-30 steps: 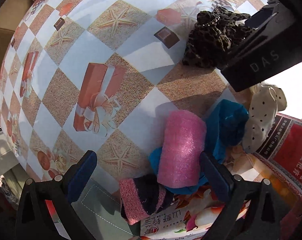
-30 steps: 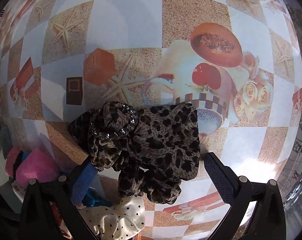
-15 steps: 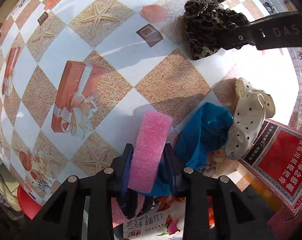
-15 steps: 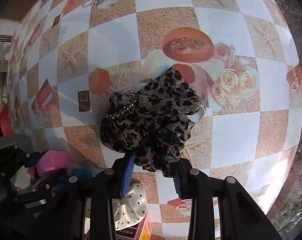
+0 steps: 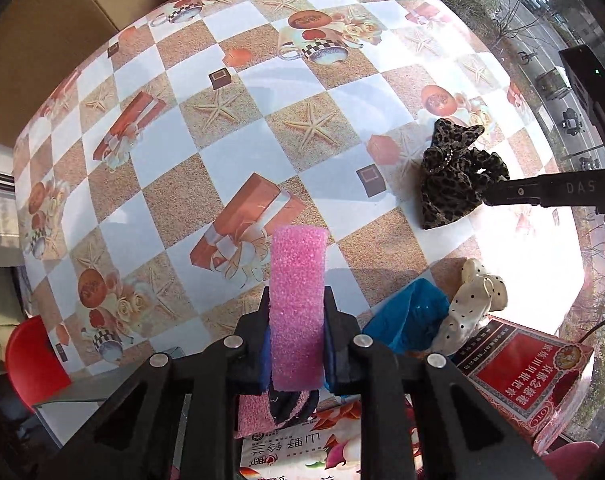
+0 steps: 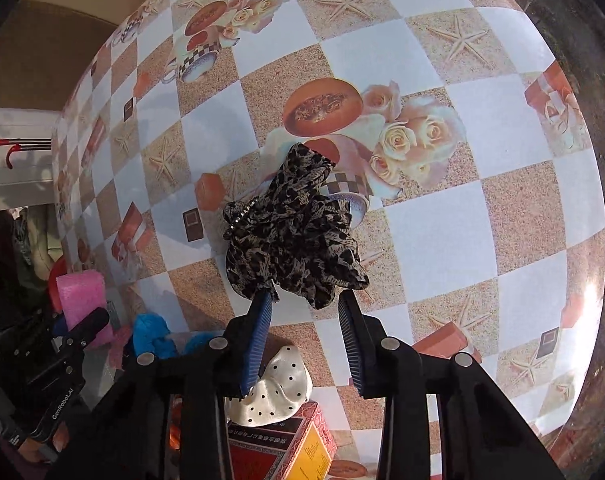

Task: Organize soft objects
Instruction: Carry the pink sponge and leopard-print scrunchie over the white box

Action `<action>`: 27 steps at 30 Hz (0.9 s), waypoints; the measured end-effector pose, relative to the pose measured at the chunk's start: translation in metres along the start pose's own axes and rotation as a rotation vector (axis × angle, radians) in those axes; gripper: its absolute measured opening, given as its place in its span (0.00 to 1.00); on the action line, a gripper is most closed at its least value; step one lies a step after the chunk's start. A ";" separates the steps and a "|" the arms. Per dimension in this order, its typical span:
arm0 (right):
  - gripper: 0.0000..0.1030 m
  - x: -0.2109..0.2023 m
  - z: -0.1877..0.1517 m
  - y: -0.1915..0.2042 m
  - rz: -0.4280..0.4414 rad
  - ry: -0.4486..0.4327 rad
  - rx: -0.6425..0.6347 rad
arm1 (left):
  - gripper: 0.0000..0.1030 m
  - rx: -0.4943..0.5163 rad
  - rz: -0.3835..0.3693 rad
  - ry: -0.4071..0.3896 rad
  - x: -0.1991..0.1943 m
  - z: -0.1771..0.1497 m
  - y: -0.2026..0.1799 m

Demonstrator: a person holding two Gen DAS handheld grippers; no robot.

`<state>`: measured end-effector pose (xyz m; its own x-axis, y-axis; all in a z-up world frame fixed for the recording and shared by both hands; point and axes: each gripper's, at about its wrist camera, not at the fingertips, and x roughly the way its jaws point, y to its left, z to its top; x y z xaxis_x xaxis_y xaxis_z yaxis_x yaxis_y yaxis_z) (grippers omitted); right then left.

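My left gripper is shut on a pink foam sponge and holds it upright above the table. The sponge also shows in the right wrist view. My right gripper is shut on a leopard-print scrunchie, lifted above the table; its jaws pinch the near edge. The scrunchie shows in the left wrist view at the right. A blue cloth and a cream polka-dot scrunchie lie at the near table edge, with a pink and dark sock below the left gripper.
The table has a checked cloth printed with starfish and gifts. A red box sits at the near right edge and a printed packet below the left gripper. A red chair stands left; cardboard is behind.
Both grippers closed on their objects and lifted away from the table: the left with the pink sponge, the right with the leopard scrunchie. The table looks farther off now.
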<state>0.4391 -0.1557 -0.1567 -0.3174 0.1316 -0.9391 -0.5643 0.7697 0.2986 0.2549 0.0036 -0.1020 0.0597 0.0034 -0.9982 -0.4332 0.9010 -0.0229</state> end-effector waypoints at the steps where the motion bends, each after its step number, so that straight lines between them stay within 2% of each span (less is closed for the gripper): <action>1: 0.66 -0.002 0.002 0.004 -0.014 -0.010 -0.009 | 0.21 -0.012 0.005 -0.005 -0.003 -0.002 0.000; 2: 0.96 -0.009 0.008 0.008 -0.034 -0.028 -0.026 | 0.21 -0.021 0.006 -0.008 -0.006 -0.006 0.003; 3: 1.00 -0.008 0.011 0.013 -0.047 -0.052 -0.050 | 0.21 -0.028 0.006 -0.012 -0.008 -0.008 0.006; 5: 1.00 0.002 0.017 0.029 -0.084 -0.069 -0.117 | 0.21 -0.042 0.011 -0.023 -0.008 -0.018 0.012; 10: 1.00 0.043 0.025 0.056 -0.217 -0.008 -0.257 | 0.22 -0.081 0.031 -0.022 -0.011 -0.028 0.010; 12: 0.67 0.051 0.024 0.059 -0.256 0.004 -0.267 | 0.22 -0.091 0.040 -0.022 -0.014 -0.033 0.009; 13: 0.58 0.050 0.022 0.063 -0.290 -0.022 -0.281 | 0.22 -0.096 0.043 -0.024 -0.017 -0.036 0.009; 14: 0.39 0.049 0.021 0.065 -0.294 -0.028 -0.289 | 0.22 -0.103 0.042 -0.026 -0.018 -0.039 0.010; 15: 0.27 0.047 0.020 0.065 -0.268 -0.026 -0.283 | 0.22 -0.110 0.041 -0.027 -0.020 -0.041 0.009; 17: 0.27 0.039 0.019 0.058 -0.194 -0.027 -0.229 | 0.22 -0.118 0.043 -0.036 -0.025 -0.047 0.008; 21: 0.27 0.011 0.011 0.042 -0.101 -0.080 -0.134 | 0.22 -0.118 0.051 -0.050 -0.033 -0.057 0.003; 27: 0.27 -0.040 -0.021 0.024 -0.043 -0.171 -0.055 | 0.22 -0.056 0.065 -0.081 -0.046 -0.075 -0.014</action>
<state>0.4224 -0.1559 -0.1085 -0.1604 0.2075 -0.9650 -0.6170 0.7420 0.2621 0.1907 -0.0422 -0.0596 0.1011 0.0981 -0.9900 -0.4880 0.8721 0.0365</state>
